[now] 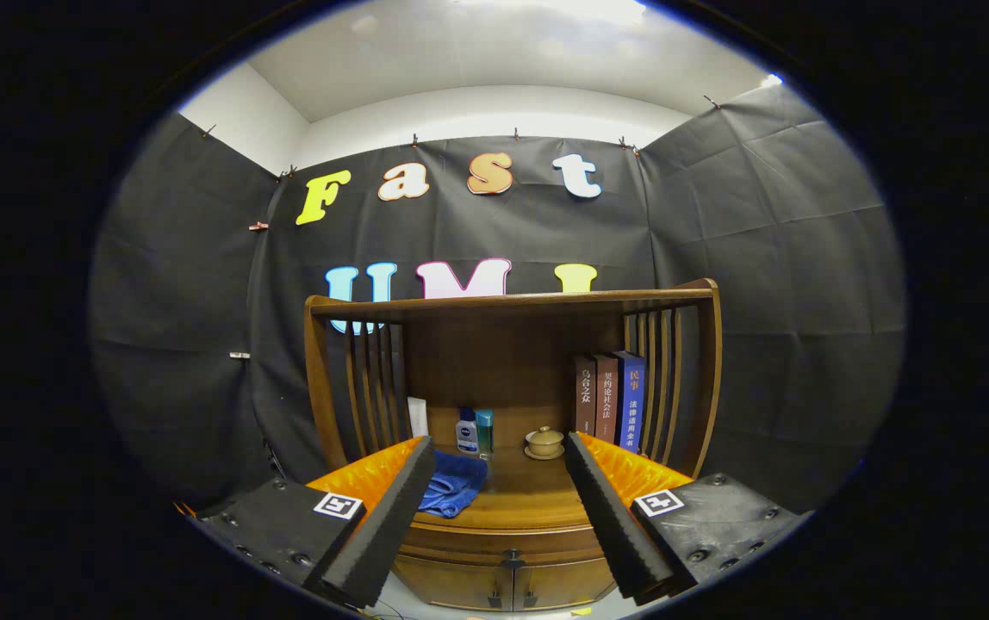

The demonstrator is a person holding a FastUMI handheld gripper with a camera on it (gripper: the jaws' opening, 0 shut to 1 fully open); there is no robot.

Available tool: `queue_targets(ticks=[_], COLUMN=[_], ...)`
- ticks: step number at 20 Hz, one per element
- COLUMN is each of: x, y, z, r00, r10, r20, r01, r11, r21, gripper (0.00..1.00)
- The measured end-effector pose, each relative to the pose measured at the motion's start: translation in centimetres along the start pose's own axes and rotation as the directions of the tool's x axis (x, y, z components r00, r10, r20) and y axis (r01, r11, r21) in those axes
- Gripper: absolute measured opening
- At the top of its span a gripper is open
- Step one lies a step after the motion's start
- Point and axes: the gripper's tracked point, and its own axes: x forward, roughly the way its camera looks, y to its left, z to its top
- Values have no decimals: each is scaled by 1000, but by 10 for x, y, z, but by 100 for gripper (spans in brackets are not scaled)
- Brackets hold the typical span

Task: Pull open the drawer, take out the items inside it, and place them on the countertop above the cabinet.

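Observation:
A wooden cabinet with a slatted shelf top stands ahead of me. Its drawer front is closed, just below the countertop, and a small dark knob sits under it above two lower doors. My gripper is open, held back from the cabinet, with nothing between its fingers. The countertop and drawer front show in the gap between the fingers. What lies inside the drawer is hidden.
On the countertop lie a blue cloth, two small bottles, a white card and a lidded ceramic cup on a saucer. Three books stand at the right against the slats. Black cloth walls surround the cabinet.

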Motion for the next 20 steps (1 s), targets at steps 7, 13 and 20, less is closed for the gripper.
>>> queue_targets(ticks=[7,13,20], x=[2,13,36], y=[-1,2,3], z=[-2,-33,-103], r00=[1000,999,989], r10=[-9,-2,-5], r20=[5,-52,-146], r01=[9,1,6], r11=[1000,1000,1000], r21=[-7,-10,7], gripper=[99,99,99])
